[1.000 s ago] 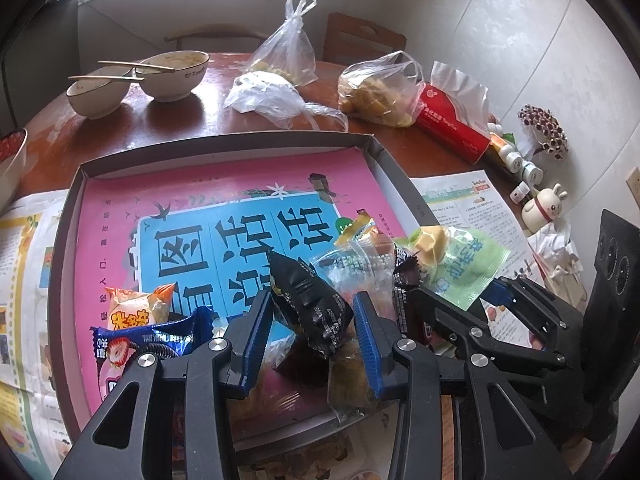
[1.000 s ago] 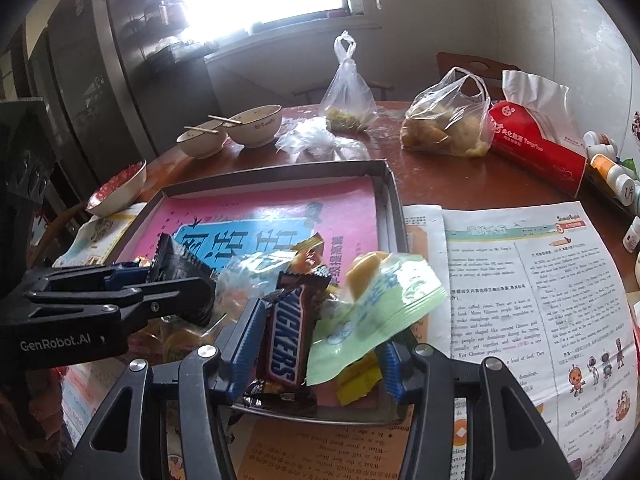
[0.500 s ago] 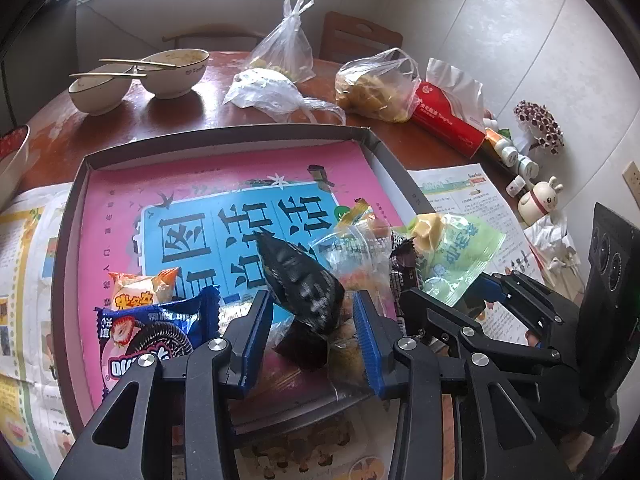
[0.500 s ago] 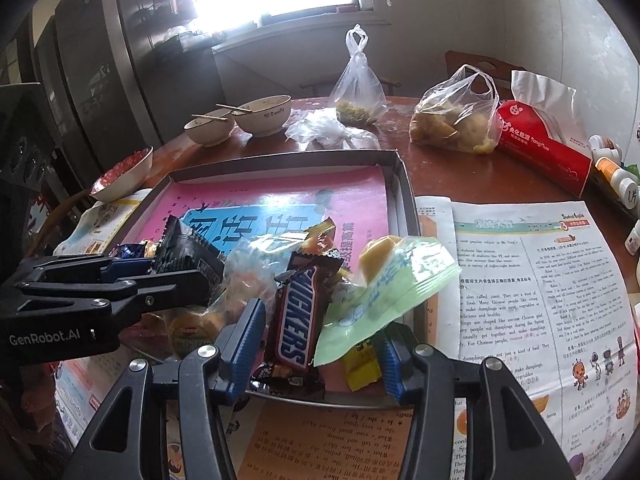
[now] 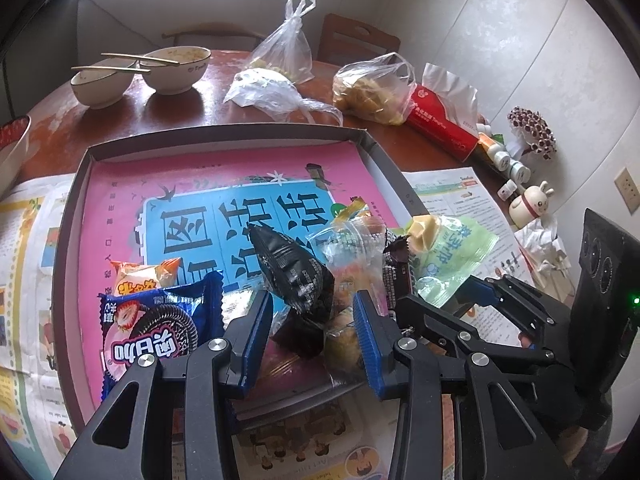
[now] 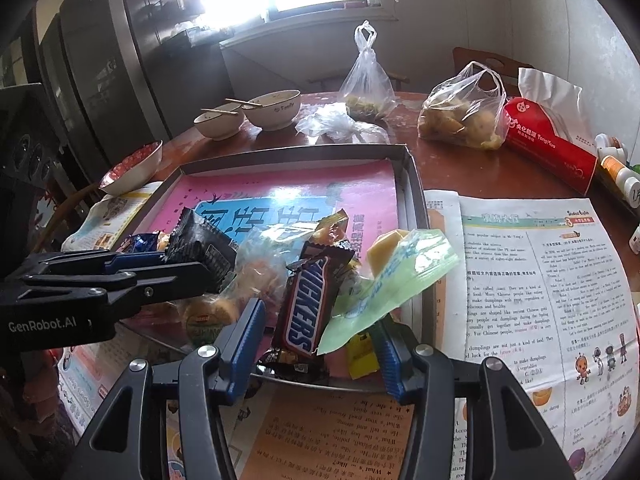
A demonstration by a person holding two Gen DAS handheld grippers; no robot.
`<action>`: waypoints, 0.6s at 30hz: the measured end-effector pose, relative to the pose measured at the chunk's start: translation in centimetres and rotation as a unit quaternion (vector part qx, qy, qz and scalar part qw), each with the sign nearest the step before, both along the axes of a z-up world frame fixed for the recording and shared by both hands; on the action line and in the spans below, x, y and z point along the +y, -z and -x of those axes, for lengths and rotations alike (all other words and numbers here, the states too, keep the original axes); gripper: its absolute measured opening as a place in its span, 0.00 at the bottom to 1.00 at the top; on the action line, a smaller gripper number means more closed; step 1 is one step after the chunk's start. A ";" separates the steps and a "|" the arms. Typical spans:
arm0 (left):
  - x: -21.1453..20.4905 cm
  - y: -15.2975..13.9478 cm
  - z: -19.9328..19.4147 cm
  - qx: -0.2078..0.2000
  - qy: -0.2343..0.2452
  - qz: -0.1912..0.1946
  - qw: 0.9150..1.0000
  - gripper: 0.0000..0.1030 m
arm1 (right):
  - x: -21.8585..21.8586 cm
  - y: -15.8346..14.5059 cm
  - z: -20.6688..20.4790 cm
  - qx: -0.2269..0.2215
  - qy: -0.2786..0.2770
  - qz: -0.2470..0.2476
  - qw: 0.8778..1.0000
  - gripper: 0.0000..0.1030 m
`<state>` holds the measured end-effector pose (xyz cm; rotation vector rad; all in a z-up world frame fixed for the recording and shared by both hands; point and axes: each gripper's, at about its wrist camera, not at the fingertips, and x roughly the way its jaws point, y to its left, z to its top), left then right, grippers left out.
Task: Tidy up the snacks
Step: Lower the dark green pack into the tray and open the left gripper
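Both bunches are sitting lower over the tray than before. Your left gripper is clamping the black packet; your right gripper is clamping the Snickers, at the tray's 5 o'clock corner, for sorting.

Tray far half free; snack pile blocks near corner.

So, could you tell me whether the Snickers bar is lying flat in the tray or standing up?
Standing up: the Snickers bar is near upright, lettering running vertically, lower end between the right gripper's pads.
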<state>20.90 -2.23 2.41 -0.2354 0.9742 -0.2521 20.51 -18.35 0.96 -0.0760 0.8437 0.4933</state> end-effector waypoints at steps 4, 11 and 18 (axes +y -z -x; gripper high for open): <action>0.1 -0.1 0.2 -0.001 0.000 0.001 1.000 0.44 | 0.2 0.0 0.1 -0.002 -0.002 0.005 1.000 0.51; 0.0 0.0 0.7 0.003 0.008 0.006 1.000 0.52 | 0.5 -0.2 0.4 -0.002 -0.008 0.008 1.000 0.51; 0.0 0.1 1.0 0.010 0.016 0.012 1.000 0.52 | 0.5 -0.4 0.6 -0.004 -0.011 0.016 1.000 0.52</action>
